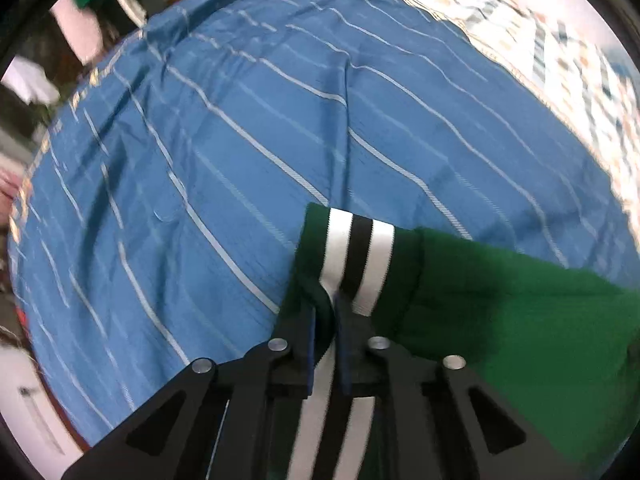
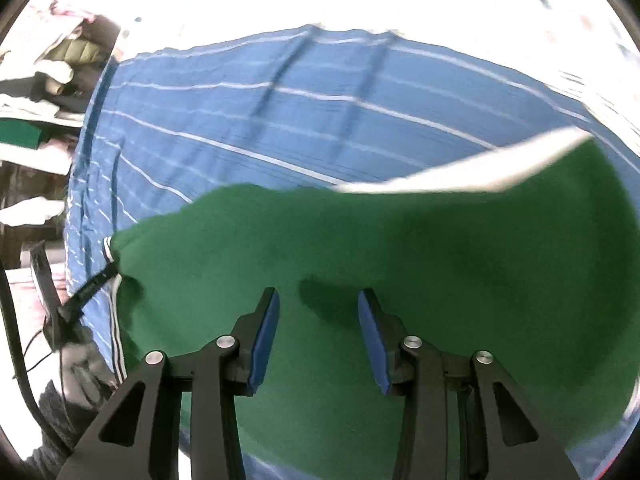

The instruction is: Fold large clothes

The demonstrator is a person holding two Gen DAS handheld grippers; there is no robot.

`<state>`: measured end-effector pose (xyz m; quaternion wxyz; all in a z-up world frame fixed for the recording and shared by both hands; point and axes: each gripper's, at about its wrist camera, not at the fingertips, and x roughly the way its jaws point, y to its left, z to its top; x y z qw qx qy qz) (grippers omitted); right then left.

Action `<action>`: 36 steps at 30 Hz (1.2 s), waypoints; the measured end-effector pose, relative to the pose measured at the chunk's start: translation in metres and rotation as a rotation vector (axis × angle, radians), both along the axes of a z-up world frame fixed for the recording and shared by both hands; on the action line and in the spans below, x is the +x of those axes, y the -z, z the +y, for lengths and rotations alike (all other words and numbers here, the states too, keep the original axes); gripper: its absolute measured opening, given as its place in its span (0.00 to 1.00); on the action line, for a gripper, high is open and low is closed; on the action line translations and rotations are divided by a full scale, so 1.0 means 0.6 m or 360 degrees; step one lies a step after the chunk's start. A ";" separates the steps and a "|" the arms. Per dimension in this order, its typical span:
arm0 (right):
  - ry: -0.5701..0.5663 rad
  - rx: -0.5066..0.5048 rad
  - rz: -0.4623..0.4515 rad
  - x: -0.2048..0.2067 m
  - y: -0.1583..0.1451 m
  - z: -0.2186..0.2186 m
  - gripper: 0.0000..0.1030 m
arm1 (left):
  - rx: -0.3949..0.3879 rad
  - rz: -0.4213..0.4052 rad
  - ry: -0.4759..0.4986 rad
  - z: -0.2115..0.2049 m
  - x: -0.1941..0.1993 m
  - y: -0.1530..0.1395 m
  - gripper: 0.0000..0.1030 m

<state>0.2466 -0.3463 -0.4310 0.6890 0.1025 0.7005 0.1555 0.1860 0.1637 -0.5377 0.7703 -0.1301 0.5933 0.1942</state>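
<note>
A green garment [image 1: 500, 320] with a white-and-black striped band [image 1: 358, 248] lies over a blue striped bedspread [image 1: 240, 140]. My left gripper [image 1: 326, 304] is shut on the striped band at the garment's edge. In the right wrist view the green garment [image 2: 400, 240] spreads across the bedspread [image 2: 280, 120], with a white edge [image 2: 480, 172] at its far side. My right gripper [image 2: 318, 300] is open just above the green cloth, with nothing between its blue pads. The left gripper [image 2: 108, 270] shows at the left, holding the garment's striped end.
A patterned white sheet [image 1: 560, 40] lies beyond the bedspread at the upper right. Clutter, with a green item among it [image 2: 24, 132], stands past the bed's left edge. A dark cable [image 2: 16, 340] hangs at the lower left.
</note>
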 end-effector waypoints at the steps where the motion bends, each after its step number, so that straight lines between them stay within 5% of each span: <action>1: -0.0022 -0.0030 0.0022 0.015 0.026 0.023 0.41 | 0.0007 0.0002 0.0010 0.000 0.001 -0.001 0.12; 3: -0.0075 -0.0173 0.0033 0.040 0.074 0.061 0.42 | 0.0055 0.0007 0.0022 -0.004 0.000 -0.008 0.16; 6: -0.0105 -0.0215 0.0086 0.065 0.080 0.076 0.42 | 0.0150 -0.0047 0.0016 -0.010 -0.001 -0.033 0.22; 8: -0.0083 -0.0156 0.0113 0.066 0.053 0.063 0.42 | 0.0162 -0.0096 0.0006 -0.018 -0.011 -0.062 0.55; 9: -0.0070 -0.0129 0.0097 0.061 0.034 0.054 0.42 | 0.0153 -0.0121 -0.0004 -0.020 -0.018 -0.074 0.89; 10: -0.0062 -0.0119 0.0066 0.053 0.009 0.039 0.42 | 0.0142 -0.0161 -0.0018 -0.022 -0.025 -0.089 0.98; 14: -0.0021 -0.0247 0.0112 0.000 -0.039 -0.033 0.42 | 0.0095 -0.0210 -0.0119 -0.040 -0.067 -0.130 0.98; 17: -0.0052 -0.0464 0.0245 -0.039 0.019 -0.074 0.42 | 0.0028 -0.0199 -0.0219 -0.061 -0.122 -0.139 0.98; 21: 0.0047 -0.0367 0.0334 -0.049 0.091 -0.099 0.43 | -0.0049 -0.0100 -0.0447 -0.082 -0.227 -0.125 0.98; 25: -0.0020 -0.0378 0.0322 -0.047 0.086 -0.093 0.42 | -0.0449 -0.0105 -0.0795 -0.096 -0.332 -0.068 0.97; 28: -0.0066 -0.0317 0.0270 -0.055 0.064 -0.104 0.43 | -0.0793 -0.0259 -0.1023 -0.099 -0.363 -0.007 0.96; 32: 0.0038 -0.0150 0.0262 -0.080 0.040 -0.143 0.43 | -0.0873 -0.0448 -0.1144 -0.082 -0.330 0.046 0.96; 33: 0.0074 -0.0109 0.0273 -0.086 0.039 -0.152 0.43 | -0.0819 -0.0463 -0.1149 -0.077 -0.318 0.047 0.92; 34: 0.0103 -0.0069 0.0284 -0.094 0.038 -0.160 0.43 | -0.0728 -0.0487 -0.1148 -0.071 -0.305 0.042 0.70; 36: 0.0156 -0.0026 0.0280 -0.112 0.037 -0.172 0.43 | -0.0609 -0.0451 -0.1137 -0.059 -0.276 0.038 0.48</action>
